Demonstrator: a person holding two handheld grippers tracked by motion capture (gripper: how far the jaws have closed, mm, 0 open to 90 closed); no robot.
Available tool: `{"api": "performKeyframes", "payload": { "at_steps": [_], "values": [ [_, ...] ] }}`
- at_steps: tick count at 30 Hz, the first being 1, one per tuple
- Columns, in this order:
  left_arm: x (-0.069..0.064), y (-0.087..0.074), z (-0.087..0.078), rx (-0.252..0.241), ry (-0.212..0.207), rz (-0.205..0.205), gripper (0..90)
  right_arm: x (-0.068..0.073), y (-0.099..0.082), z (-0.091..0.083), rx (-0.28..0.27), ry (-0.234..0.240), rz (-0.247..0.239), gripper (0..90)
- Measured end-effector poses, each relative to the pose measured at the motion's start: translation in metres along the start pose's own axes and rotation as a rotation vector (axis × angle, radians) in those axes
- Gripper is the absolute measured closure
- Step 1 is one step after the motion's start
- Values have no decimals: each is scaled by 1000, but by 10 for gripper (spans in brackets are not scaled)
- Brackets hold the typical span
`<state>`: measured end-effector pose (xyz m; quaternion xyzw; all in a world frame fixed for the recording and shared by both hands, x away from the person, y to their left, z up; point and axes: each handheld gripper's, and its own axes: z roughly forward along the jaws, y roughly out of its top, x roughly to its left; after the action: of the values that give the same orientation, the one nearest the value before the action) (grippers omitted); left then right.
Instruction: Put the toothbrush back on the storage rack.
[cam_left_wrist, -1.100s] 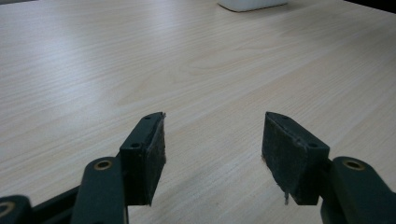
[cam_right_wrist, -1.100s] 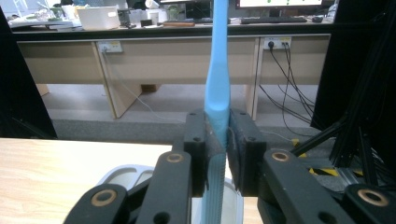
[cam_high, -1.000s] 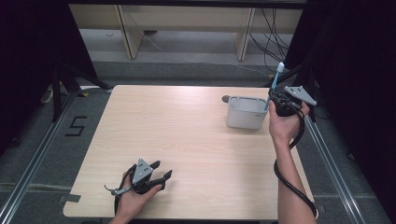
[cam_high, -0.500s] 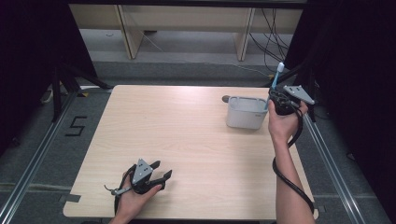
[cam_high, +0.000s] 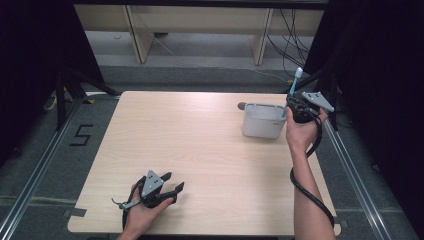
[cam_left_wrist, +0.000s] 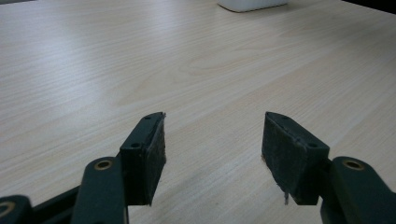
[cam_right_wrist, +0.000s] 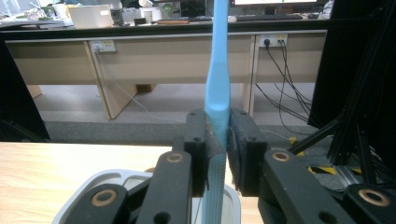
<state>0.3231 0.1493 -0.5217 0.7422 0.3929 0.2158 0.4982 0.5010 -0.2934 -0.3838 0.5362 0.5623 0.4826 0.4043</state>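
Note:
A light blue toothbrush (cam_high: 295, 82) stands upright, pinched in my right gripper (cam_high: 292, 109) at the table's far right. In the right gripper view its handle (cam_right_wrist: 218, 88) rises between the shut pads. Its lower end hangs over the right side of a white rectangular holder (cam_high: 262, 120), whose rim (cam_right_wrist: 93, 186) lies just below the jaws. Near the front edge of the table my left gripper (cam_high: 172, 182) rests low over the wood. Its jaws stand wide apart with nothing between them, and bare tabletop lies beyond its fingertips (cam_left_wrist: 214, 154).
The pale wooden table (cam_high: 200, 150) has open room across its middle and left. A small dark object (cam_high: 241, 105) lies just behind the holder. Desks and cables stand on the floor beyond the far edge; black frame legs flank both sides.

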Motion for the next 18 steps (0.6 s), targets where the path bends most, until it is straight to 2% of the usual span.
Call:
{"api": "performKeyframes", "payload": {
  "at_steps": [4,5,6,7,9,10,11,16,18],
  "values": [
    [0,0,0,1,0,1,391,-1,-2,2,9,-1,-14,787],
    [0,0,0,1,-1,1,391,0,-3,3,8,1,-12,787],
    [0,0,0,1,-1,2,390,1,-4,3,19,-2,11,786],
    [0,0,0,1,-1,1,390,0,-5,4,4,0,-11,786],
    [0,0,0,0,-2,-3,390,-1,-7,5,13,-5,-13,786],
    [0,0,0,0,-2,-4,390,0,-8,5,17,-7,3,786],
    [0,0,0,0,-2,-3,390,0,-9,6,5,-9,2,786],
    [0,0,0,1,-2,1,390,-1,-12,7,15,-13,-19,786],
    [0,0,0,1,-3,0,390,1,-14,7,23,-12,-3,786]
  ]
}}
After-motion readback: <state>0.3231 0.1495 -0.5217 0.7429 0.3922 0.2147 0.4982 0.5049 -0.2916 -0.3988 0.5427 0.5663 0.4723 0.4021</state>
